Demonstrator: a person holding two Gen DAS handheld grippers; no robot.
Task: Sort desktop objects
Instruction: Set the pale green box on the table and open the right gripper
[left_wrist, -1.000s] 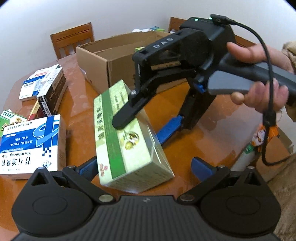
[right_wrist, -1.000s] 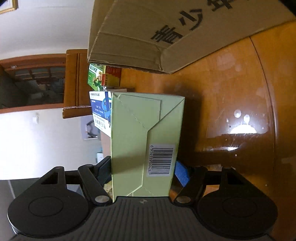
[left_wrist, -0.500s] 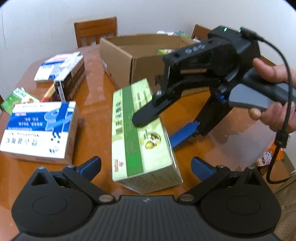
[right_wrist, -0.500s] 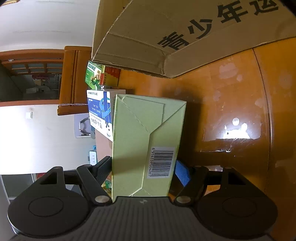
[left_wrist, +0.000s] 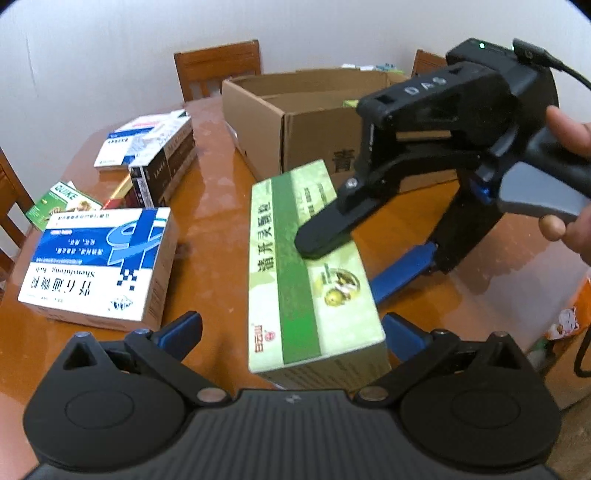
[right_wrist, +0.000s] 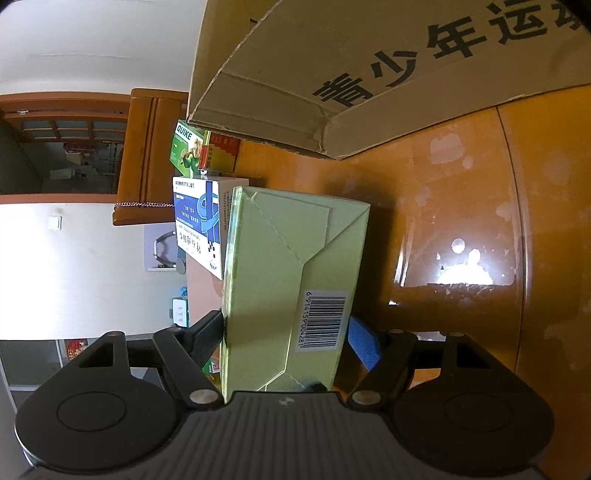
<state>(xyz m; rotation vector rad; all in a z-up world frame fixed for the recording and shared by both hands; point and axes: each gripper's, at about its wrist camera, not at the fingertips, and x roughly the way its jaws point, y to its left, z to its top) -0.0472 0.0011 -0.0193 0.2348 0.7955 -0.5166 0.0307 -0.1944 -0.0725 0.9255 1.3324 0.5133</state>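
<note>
Tabletop (left_wrist: 218, 229): right gripper (left_wrist: 354, 254) clamps green box (left_wrist: 310, 280); left gripper (left_wrist: 291, 328) open.

The shiny brown wooden surface (left_wrist: 214, 240) holds an open cardboard box (left_wrist: 295, 122), a long green box (left_wrist: 310, 273), a blue and white box (left_wrist: 99, 266), and a heap of small boxes (left_wrist: 147, 155) farther back.

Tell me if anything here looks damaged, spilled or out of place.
Nothing stands out. The green box sits in the right gripper, the other boxes lie scattered on the table, unsorted, and the cardboard box looks intact.
</note>
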